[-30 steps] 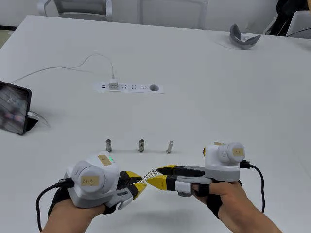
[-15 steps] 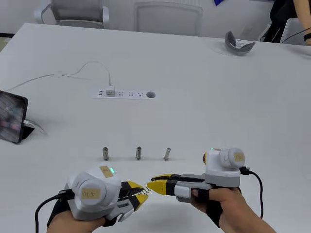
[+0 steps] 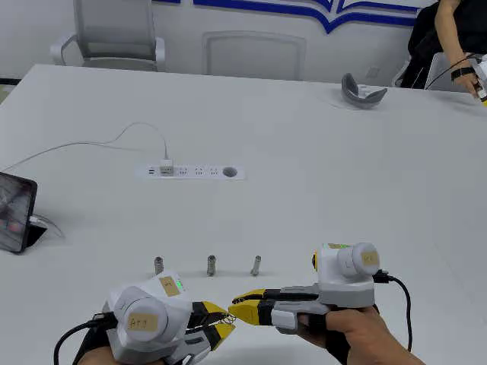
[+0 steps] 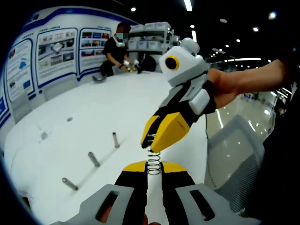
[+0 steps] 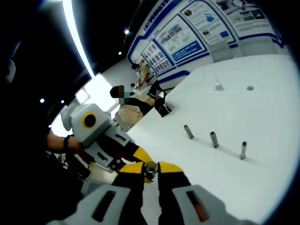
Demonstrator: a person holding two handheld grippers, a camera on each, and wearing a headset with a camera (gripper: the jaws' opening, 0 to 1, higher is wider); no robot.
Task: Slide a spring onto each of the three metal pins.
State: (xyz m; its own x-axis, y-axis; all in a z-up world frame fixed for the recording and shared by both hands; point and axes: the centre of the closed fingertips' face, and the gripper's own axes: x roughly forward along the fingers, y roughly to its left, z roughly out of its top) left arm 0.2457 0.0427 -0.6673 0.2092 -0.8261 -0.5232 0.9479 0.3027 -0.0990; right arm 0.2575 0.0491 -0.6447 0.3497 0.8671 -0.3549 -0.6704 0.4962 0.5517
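Three short metal pins stand in a row on the white table (image 3: 342,190): left pin (image 3: 158,265), middle pin (image 3: 211,265), right pin (image 3: 256,265). The left two look thicker and darker than the right one. Just in front of them, low over the table, a small spring (image 3: 226,320) spans the two grippers tip to tip. My left gripper (image 3: 216,317) is shut on one end of the spring (image 4: 153,163). My right gripper (image 3: 237,310) is shut on the other end (image 5: 150,167). In the left gripper view the pins (image 4: 93,159) lie to the left.
A white power strip (image 3: 199,172) with a plugged charger and cable lies behind the pins. A dark tablet (image 3: 11,214) leans at the left edge. A grey curved object (image 3: 361,90) sits far right. Chairs stand beyond the table, and a person (image 3: 449,34) is at the far right.
The head camera tilted up, so everything sits lower in view. The two gripper tips drew closer together and the right jaws closed; less spring shows between them.
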